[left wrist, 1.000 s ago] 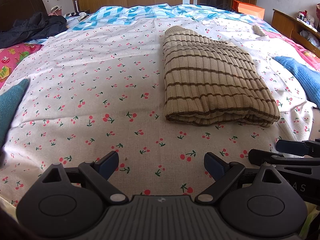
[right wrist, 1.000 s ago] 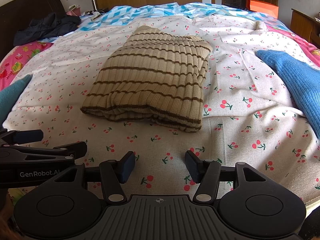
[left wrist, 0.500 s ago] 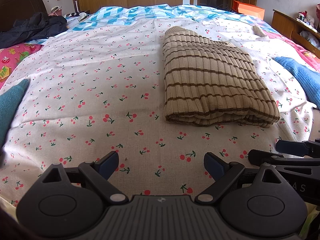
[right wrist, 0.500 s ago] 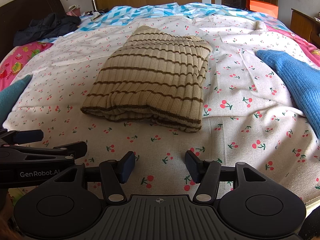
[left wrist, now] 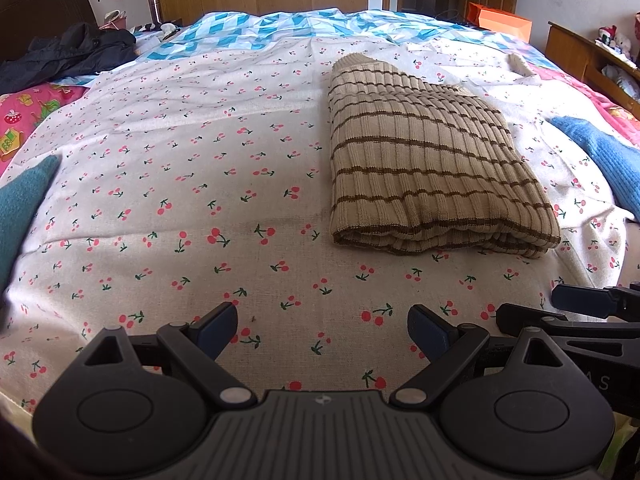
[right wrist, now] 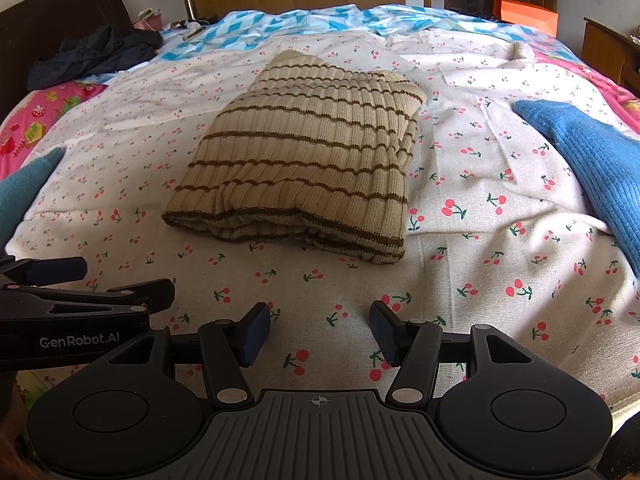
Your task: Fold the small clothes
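Observation:
A beige knit sweater with brown stripes (left wrist: 424,160) lies folded into a rectangle on the cherry-print sheet (left wrist: 200,184); it also shows in the right wrist view (right wrist: 308,160). My left gripper (left wrist: 322,330) is open and empty, held near the bed's front edge, left of and short of the sweater. My right gripper (right wrist: 320,334) is open and empty, in front of the sweater's near edge. Each gripper appears at the side of the other's view: the right one (left wrist: 576,312) and the left one (right wrist: 80,292).
A blue knit garment (right wrist: 592,168) lies at the right on the bed. A teal cloth (left wrist: 20,208) lies at the left edge. A dark jacket (left wrist: 68,56) lies at the far left. An orange box (left wrist: 500,20) and wooden furniture stand beyond the bed.

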Demonstrator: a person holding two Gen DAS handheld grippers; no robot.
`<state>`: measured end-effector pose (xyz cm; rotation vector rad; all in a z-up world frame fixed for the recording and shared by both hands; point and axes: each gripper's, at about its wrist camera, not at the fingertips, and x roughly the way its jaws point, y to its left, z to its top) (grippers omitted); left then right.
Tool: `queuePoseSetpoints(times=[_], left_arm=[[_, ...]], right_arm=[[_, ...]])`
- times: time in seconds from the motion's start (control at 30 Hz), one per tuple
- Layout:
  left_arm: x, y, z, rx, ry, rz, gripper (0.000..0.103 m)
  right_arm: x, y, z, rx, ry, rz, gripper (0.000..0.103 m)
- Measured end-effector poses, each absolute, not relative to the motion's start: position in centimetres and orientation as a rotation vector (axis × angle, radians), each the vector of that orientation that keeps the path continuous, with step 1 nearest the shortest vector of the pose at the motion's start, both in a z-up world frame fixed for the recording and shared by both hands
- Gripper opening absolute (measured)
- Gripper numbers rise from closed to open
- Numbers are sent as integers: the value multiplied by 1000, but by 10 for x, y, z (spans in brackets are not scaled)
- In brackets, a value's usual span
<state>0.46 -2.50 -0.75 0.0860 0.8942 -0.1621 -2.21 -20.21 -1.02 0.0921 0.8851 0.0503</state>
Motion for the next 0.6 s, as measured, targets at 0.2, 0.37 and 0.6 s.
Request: queuePoseSetpoints(times=[0.2,0.37,0.6], left_arm=[[4,-26,-7,95,882,-157,96],[3,-27,-7,94,881,-157,96],[3,-27,-7,94,879,-156,96]], right_arm=[[-22,-202,-10,91,885,50,56],[-22,-202,-10,91,885,50,56],[-22,-202,-10,91,885,50,56]])
